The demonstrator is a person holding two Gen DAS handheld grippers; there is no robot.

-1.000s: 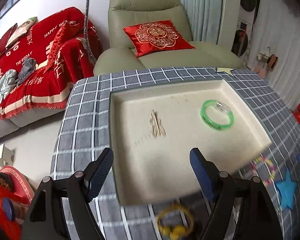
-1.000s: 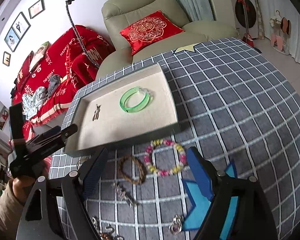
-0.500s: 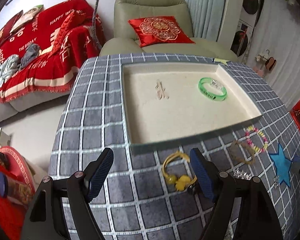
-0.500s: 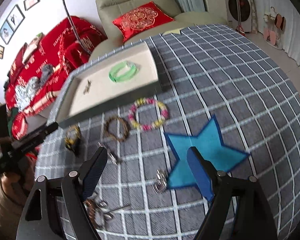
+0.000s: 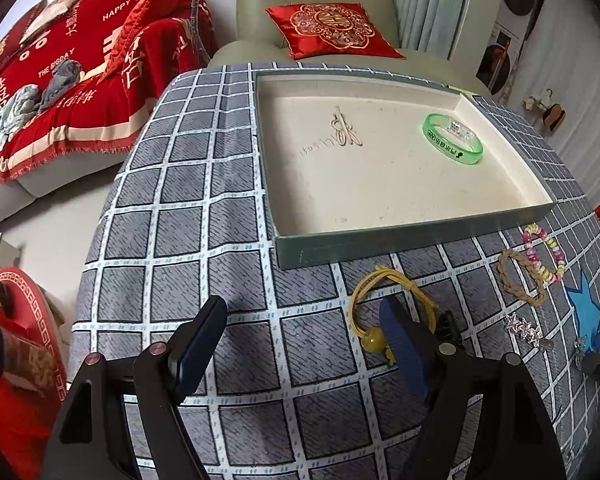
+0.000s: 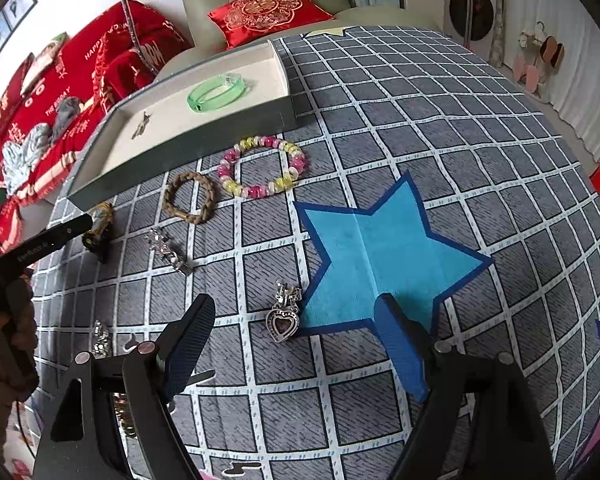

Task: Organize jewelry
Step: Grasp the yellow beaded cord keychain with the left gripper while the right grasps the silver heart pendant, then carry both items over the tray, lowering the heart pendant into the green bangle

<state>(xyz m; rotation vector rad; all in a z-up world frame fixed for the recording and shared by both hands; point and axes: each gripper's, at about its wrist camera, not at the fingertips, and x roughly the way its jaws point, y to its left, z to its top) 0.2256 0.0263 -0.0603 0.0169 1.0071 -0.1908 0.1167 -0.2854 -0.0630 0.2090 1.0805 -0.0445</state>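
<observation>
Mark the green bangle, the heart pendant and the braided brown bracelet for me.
green bangle (image 5: 453, 143), left wrist view, on its near band.
heart pendant (image 6: 283, 323), right wrist view, on the heart's centre.
braided brown bracelet (image 6: 211, 197), right wrist view, on its right braid.

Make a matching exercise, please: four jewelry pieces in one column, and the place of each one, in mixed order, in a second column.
Things:
1. green bangle
2. heart pendant
3. beaded bracelet
4. yellow cord bracelet

Places:
A. on the cloth, just outside the tray's near wall
B. inside the tray
C. right in front of the left gripper
D. beside the blue star, between the open jaws of the right gripper

Pairs: 1-B, 2-D, 3-A, 4-C
</observation>
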